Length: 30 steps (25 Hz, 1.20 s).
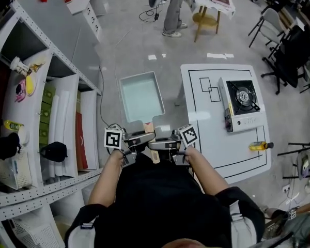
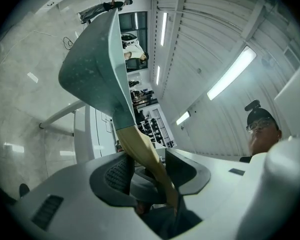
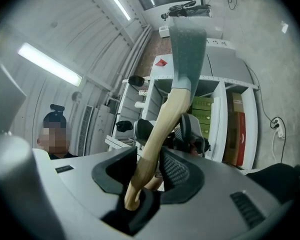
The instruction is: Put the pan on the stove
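In the head view a pale teal rectangular pan (image 1: 141, 96) hangs over the floor just ahead of me, its wooden handle (image 1: 149, 127) pointing back at my body. My left gripper (image 1: 146, 137) and right gripper (image 1: 155, 145) face each other and both are shut on that handle. The left gripper view has the handle (image 2: 142, 151) pinched between the ribbed pads, with the pan (image 2: 97, 59) rising beyond my left gripper (image 2: 147, 171). My right gripper (image 3: 147, 171) likewise clamps the handle (image 3: 157, 136) below the pan (image 3: 187, 49). The stove (image 1: 241, 100) sits on the white table (image 1: 206, 138) to the right.
A grey metal shelf unit (image 1: 57, 112) with boxes and bottles fills the left side. A yellow bottle (image 1: 259, 146) lies on the table near its right edge. A person (image 1: 173, 9) stands by a small wooden table (image 1: 209, 6) at the top; black chairs (image 1: 289, 50) crowd the right.
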Motion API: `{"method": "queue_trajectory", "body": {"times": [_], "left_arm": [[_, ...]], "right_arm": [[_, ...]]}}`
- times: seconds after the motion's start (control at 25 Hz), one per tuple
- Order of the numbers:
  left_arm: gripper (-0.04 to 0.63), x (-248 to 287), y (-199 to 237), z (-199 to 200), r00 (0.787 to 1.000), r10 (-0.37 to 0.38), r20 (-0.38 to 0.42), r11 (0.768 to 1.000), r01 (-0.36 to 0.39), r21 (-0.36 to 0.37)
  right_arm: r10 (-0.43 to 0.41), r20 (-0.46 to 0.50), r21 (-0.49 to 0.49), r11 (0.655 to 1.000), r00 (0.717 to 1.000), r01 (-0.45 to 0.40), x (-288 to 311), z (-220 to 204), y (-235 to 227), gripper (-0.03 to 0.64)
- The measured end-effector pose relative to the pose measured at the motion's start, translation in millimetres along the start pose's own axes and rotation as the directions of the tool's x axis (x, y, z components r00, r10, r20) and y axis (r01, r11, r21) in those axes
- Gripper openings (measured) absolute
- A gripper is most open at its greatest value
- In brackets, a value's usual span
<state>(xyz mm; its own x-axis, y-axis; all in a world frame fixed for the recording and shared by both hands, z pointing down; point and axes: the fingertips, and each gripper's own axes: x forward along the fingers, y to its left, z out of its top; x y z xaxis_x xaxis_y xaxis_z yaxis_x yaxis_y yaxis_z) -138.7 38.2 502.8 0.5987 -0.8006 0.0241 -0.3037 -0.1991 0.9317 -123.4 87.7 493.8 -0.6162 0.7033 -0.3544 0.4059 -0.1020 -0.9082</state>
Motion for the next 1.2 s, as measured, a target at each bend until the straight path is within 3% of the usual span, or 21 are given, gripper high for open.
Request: {"method": "queue_trajectory", "body": {"times": [0.36,0.6,0.96,1.2], "left_arm": [[0.198,3,31,57,1.000,-0.017,-0.011,1.000,0.017,-0.013],[0.199,0,49,121,0.998,-0.043,-0.039,0.999,0.044,0.006],[0.199,-11,81,218,0.988,-0.059,-0.146,0.998,0.063,0.022],[0.199,-2,82,274,0.958,-0.111,-0.263,0.993,0.120,0.016]], "right_arm": [[0.009,0.043,0.022,1.000,0.999,-0.010,3,62,-22,0.150],[-0.008,0.046,-0.010,1.000,0.999,0.008,12,125,-44,0.150],[-0.041,0.123,-0.037,0.998,0.992,0.046,36,227,-67,0.147],[-0.076,0.241,-0.073,0.993,0.967,0.097,41,287,-67,0.146]]}}
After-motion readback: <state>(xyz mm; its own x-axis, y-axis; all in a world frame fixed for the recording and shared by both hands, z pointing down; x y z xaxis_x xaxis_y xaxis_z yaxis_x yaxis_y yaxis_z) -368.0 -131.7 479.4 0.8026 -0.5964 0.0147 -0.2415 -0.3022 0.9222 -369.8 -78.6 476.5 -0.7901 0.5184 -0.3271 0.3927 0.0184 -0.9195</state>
